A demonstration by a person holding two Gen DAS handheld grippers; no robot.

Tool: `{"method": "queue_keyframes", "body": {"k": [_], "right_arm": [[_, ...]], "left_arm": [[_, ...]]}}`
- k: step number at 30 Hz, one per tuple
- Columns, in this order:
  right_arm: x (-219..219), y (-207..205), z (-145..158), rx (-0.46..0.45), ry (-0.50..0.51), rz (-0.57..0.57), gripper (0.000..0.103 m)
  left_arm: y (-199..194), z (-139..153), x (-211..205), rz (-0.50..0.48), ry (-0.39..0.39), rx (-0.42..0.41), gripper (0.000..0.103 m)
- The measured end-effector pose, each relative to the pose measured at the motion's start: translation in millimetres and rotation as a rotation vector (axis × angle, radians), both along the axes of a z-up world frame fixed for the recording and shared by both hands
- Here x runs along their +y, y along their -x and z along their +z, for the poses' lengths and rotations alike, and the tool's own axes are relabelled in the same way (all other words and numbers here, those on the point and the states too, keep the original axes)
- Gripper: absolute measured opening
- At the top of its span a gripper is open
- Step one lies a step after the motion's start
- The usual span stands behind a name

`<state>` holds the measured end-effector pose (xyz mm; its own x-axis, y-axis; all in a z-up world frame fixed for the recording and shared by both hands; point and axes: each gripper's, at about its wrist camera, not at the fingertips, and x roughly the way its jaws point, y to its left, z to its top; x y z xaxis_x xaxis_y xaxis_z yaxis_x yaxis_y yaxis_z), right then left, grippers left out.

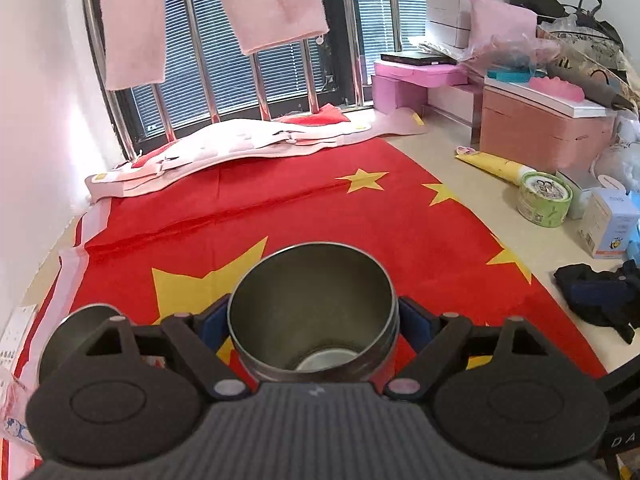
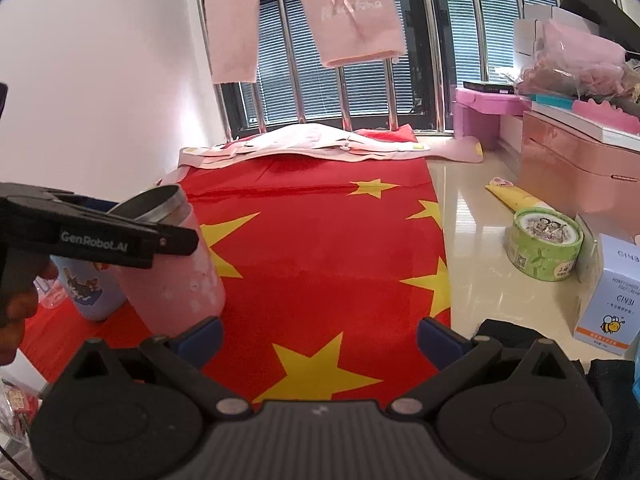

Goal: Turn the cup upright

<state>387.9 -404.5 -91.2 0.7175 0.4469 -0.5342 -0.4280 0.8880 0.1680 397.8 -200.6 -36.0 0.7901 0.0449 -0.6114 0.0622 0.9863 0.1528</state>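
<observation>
While the left gripper pinches the cup just below its rim, the cup stands tilted on the red flag, mouth up and leaning away from the gripper. In the left wrist view the blue pads press on both sides of the steel mouth, and the bare interior is visible down to the base. In the right wrist view the pink body leans, with the lower edge at or just above the cloth; contact cannot be confirmed. The right gripper hovers empty over the flag, jaws spread, nothing between the pads.

Just beside the cup, on its far side from the right gripper, stands a blue cup, upright and close enough to touch or nearly so.

Judgement: the flip is nearly complete; the cup still has to be brought to vertical and set down. Risks:
- Release while tilted would let the cup topple or roll.
- The grip sits high, on smooth metal; slip is possible.
- Swinging the base may knock the blue cup.
- The loose flag may wrinkle underfoot and leave an uneven seat.

Farther off, a green tin and a box lie on the floor well apart, no hazard. Pink towels hang at the window.
</observation>
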Motion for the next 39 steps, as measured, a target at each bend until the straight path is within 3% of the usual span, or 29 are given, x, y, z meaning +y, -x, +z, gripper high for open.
{"method": "queue_keyframes", "body": {"k": [8,10,14,22,35,39], "right_arm": [[-1,1,1,0.001,0.004,-0.011,0.103],[-1,6,3,-0.009,0.003,-0.011,0.103],[0,17,10,-0.039,-0.002,-0.014,0.103],[12,56,31,-0.114,-0.019,-0.010,0.103],[62,156,58,-0.263,-0.050,-0.026,0.103],[78,195,62,-0.299,-0.062,-0.043,0.103]], "left_arm": [[3,0,-2,-0.001,-0.010,-0.010,0.088],[9,4,3,0.007,0.016,-0.037,0.102],[31,20,13,0.001,0.081,-0.120,0.103],[89,46,31,-0.003,0.106,-0.313,0.103],[206,58,95,0.053,0.119,-0.405,0.103],[248,57,121,0.053,0.162,-0.429,0.103]]}}
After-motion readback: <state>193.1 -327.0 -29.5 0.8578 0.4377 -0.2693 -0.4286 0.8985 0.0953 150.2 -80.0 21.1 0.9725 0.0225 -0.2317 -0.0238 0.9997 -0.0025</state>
